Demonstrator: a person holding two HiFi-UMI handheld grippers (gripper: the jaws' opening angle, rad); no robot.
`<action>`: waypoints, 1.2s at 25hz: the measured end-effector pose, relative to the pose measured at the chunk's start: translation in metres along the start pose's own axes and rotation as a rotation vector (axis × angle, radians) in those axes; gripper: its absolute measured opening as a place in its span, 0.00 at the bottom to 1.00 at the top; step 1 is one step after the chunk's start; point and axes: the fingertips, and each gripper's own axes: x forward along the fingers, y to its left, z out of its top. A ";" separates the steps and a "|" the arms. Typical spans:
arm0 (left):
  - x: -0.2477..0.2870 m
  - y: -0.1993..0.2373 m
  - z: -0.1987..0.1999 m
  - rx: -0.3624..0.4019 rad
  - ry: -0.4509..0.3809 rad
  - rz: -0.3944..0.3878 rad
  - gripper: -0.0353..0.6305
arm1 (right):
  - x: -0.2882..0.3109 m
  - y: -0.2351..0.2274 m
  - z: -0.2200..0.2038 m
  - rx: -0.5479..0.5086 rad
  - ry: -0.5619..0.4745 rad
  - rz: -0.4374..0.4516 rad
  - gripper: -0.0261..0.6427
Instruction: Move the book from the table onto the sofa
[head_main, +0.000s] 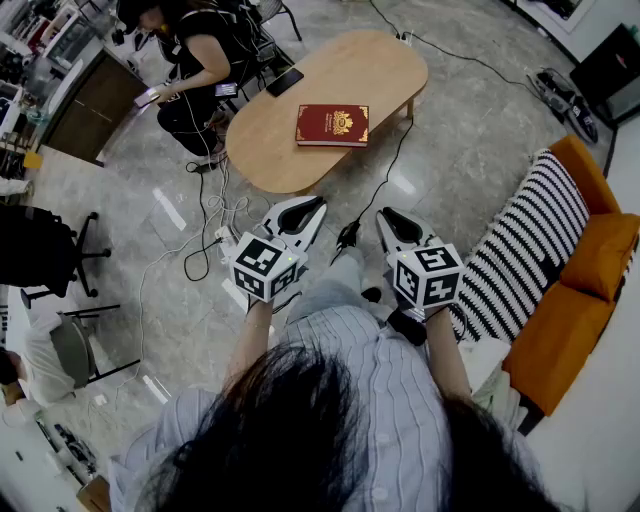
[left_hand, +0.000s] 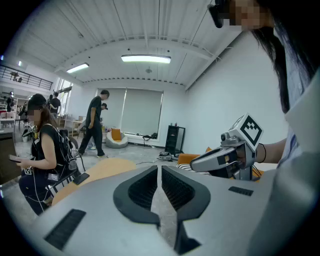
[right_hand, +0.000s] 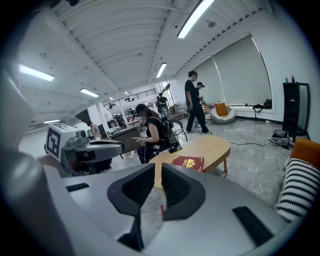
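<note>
You stand on a grey tiled floor and look steeply down. The left tool (head_main: 305, 212) and the right tool (head_main: 392, 222) are side by side in front of your body, both pointing toward an oval wooden bench (head_main: 345, 65) well apart from them. Both tools are clenched, pads drawn together, with nothing between the jaws of either.

The book (head_main: 333, 125) lies flat and closed on the bench, on the half nearer you, and neither tool touches it. It is dark red with a gold border and a gold emblem in the middle of the cover. A dark phone (head_main: 285, 81) lies farther along the bench, beside a seated person (head_main: 195, 70). The orange sofa (head_main: 560, 335), partly covered by a black-and-white striped throw (head_main: 530, 250), is at your right.

The book looks like a hardback: probably stiff, fairly weighty for its size, and smooth enough to slip. As it lies flat, a jaw has no room to go under it. A likely hold is across its thickness at the spine or a long side, once that side juts past the bench edge, or one tool on each short end.

No title can be read at this range. Each tool carries a cube with black-and-white square markers (head_main: 262, 262); they bear no words.
</note>
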 end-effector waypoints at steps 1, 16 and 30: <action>0.001 0.004 0.000 -0.004 0.002 0.003 0.08 | 0.003 -0.001 0.002 0.003 0.001 -0.002 0.12; 0.031 0.055 0.002 -0.053 0.025 0.015 0.08 | 0.040 -0.032 0.020 0.053 -0.006 -0.015 0.12; 0.095 0.098 0.007 -0.125 0.056 -0.036 0.08 | 0.091 -0.072 0.042 0.067 0.093 -0.022 0.12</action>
